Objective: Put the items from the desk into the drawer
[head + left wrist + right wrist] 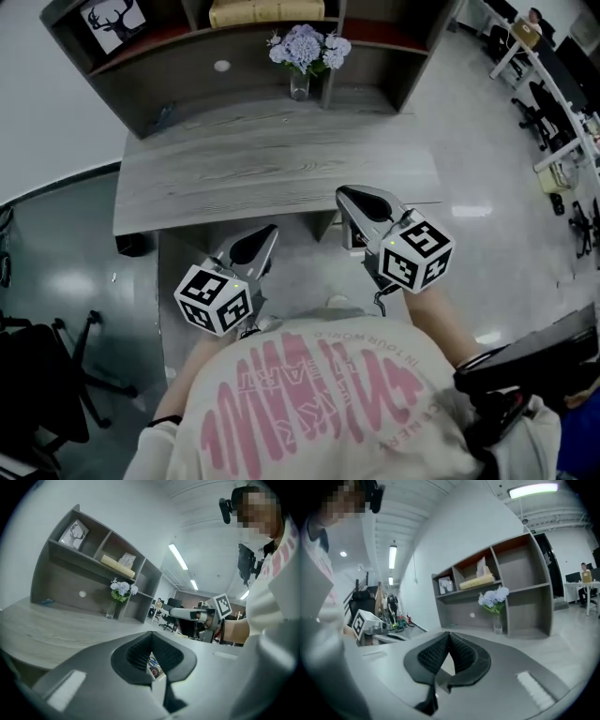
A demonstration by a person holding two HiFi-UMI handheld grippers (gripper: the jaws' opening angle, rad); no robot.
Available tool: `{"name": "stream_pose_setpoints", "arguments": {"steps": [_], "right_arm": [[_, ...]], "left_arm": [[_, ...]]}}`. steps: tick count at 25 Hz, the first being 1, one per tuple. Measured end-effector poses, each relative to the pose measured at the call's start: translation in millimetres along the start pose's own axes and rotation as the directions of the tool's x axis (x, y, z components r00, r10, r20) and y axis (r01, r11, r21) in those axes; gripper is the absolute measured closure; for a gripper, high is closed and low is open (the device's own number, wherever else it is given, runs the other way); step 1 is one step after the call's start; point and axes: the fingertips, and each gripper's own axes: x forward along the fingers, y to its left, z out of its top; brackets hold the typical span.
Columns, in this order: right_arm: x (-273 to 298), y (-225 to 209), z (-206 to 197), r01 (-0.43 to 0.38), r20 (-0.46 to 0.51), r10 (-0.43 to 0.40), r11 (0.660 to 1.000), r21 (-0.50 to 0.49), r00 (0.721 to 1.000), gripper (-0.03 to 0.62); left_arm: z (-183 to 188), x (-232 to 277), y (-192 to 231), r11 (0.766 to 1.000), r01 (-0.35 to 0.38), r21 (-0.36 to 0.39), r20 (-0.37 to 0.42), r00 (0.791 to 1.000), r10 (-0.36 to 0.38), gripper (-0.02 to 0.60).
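Observation:
The grey wooden desk (262, 169) lies ahead of me, its top almost bare. A small blue item (164, 114) rests at its back left, under the hutch. My left gripper (272, 231) hovers in front of the desk's front edge, its jaws shut with nothing between them. My right gripper (343, 193) is held higher, over the front edge, also shut and holding nothing. In the left gripper view the tips (151, 634) meet, and a few small colourful things (154, 666) show through the gap below them. In the right gripper view the fingertips (449, 633) are pressed together.
A hutch (141, 84) with shelves stands on the desk's back, with a vase of flowers (302, 56), a deer picture (114, 21) and a beige bundle (265, 11). Office chairs and desks (553, 103) stand at the right. A black chair (37, 394) is at the left.

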Motion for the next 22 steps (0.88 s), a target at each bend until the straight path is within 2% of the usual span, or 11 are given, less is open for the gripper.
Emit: {"name": "stream_pose_setpoints", "arguments": {"steps": [4, 8, 18, 22], "right_arm": [[15, 62, 32, -0.128, 0.112, 0.120, 0.989, 0.069, 0.986, 0.586], [36, 97, 44, -0.171, 0.126, 0.154, 0.976, 0.136, 0.980, 0.586], [88, 147, 55, -0.217, 0.079, 0.212, 0.974, 0.063, 0.974, 0.586], [104, 164, 57, -0.245, 0.059, 0.242, 0.969, 0.036, 0.968, 0.586]], "left_arm": [[29, -37, 24, 1.000, 0.013, 0.019, 0.058, 0.998, -0.014, 0.565], [50, -68, 41, 0.999, 0.008, 0.038, 0.098, 0.995, -0.012, 0.565], [74, -125, 79, 0.997, -0.064, 0.043, 0.153, 0.987, 0.057, 0.566], [75, -144, 84, 0.998, -0.046, 0.042, 0.165, 0.985, 0.038, 0.565]]}}
